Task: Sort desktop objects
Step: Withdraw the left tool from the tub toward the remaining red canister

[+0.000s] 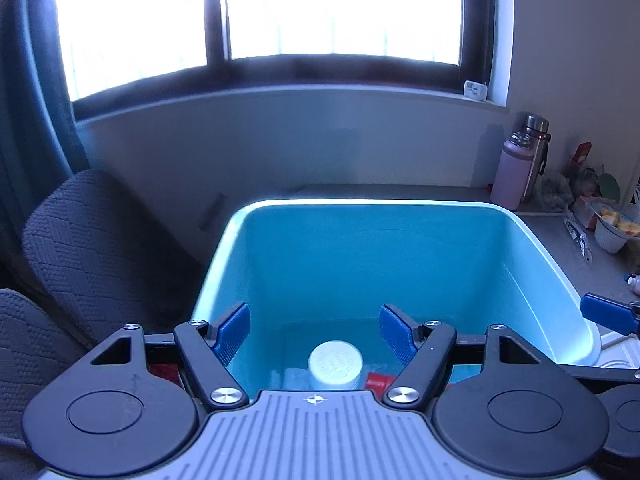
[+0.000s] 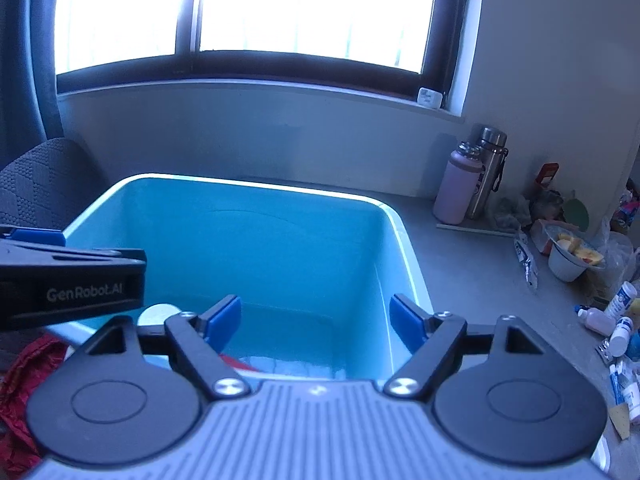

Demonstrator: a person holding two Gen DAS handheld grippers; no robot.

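Note:
A blue plastic bin (image 1: 532,248) stands on the grey desk, also in the right wrist view (image 2: 404,240). At its bottom stands a white-capped bottle (image 1: 335,362), with red items (image 1: 378,380) beside it. My left gripper (image 1: 316,332) is open and empty, over the bin above the bottle; its body shows at the left of the right wrist view (image 2: 72,284). My right gripper (image 2: 316,324) is open and empty over the bin's near right part. Small white bottles and tubes (image 2: 620,320) lie on the desk at the right.
A pink bottle (image 2: 456,188) and a steel flask (image 2: 486,168) stand by the wall. A white cup with food (image 2: 570,258), packets and clutter fill the right desk. A dark chair (image 1: 92,236) is at the left. A red bag (image 2: 20,380) lies low left.

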